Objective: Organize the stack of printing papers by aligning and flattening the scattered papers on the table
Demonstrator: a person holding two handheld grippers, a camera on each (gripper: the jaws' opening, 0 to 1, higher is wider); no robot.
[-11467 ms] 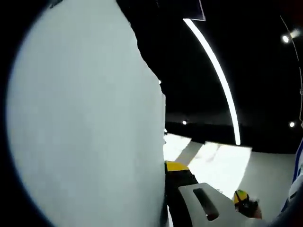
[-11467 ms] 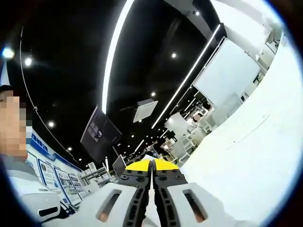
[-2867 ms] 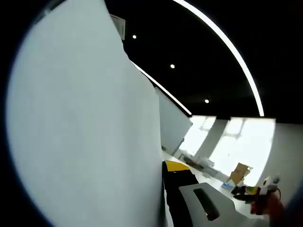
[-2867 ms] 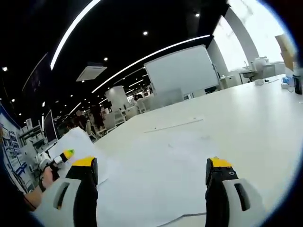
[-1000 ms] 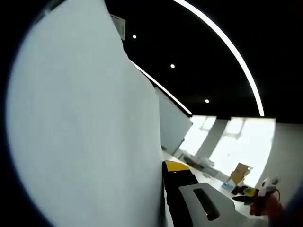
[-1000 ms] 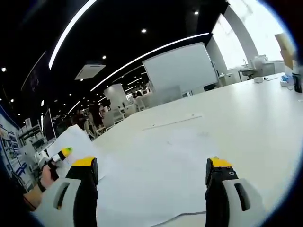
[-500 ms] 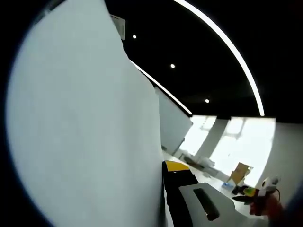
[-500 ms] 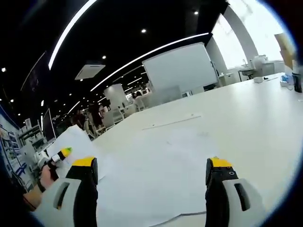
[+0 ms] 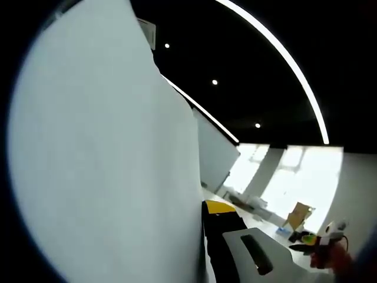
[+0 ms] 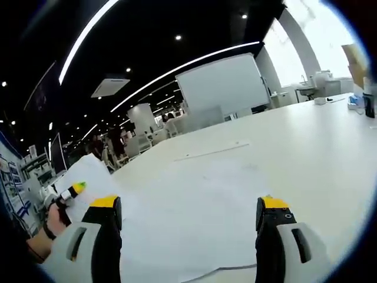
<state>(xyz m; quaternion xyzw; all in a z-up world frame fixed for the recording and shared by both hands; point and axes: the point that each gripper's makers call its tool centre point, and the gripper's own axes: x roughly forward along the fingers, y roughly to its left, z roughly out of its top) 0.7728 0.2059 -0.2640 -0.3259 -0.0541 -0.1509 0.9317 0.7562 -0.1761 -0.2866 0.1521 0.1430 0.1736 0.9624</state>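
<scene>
The white table (image 10: 306, 147) spreads wide across the right gripper view, running back toward a large white board (image 10: 222, 84) that stands upright at its far side under long ceiling light strips (image 10: 82, 42). Flat on the table, directly ahead of the right gripper (image 10: 189, 219), lie the loose printing papers (image 10: 194, 206), overlapping unevenly so that their edges do not line up; the nearest edge shows as a thin dark line low between the jaws. That gripper's jaws are spread wide apart, yellow tips on either side of the papers, with nothing between them. In the left gripper view a big white held sheet (image 9: 106, 159) stands up close to the camera and covers most of the left half; the left gripper (image 9: 206, 207) has it pinched, its visible jaw with the yellow tip pressed right against the sheet's edge, while the other jaw is hidden behind the paper. The same sheet appears small at the left of the right gripper view, raised off the table and tilted, with the left gripper's yellow-green tip at its lower edge and the person's hand (image 10: 50, 227) just below. Far off in the left gripper view a brown cardboard box (image 9: 299, 213) sits on the table in front of bright windows, and the right gripper shows small and blurred at the lower right edge.
</scene>
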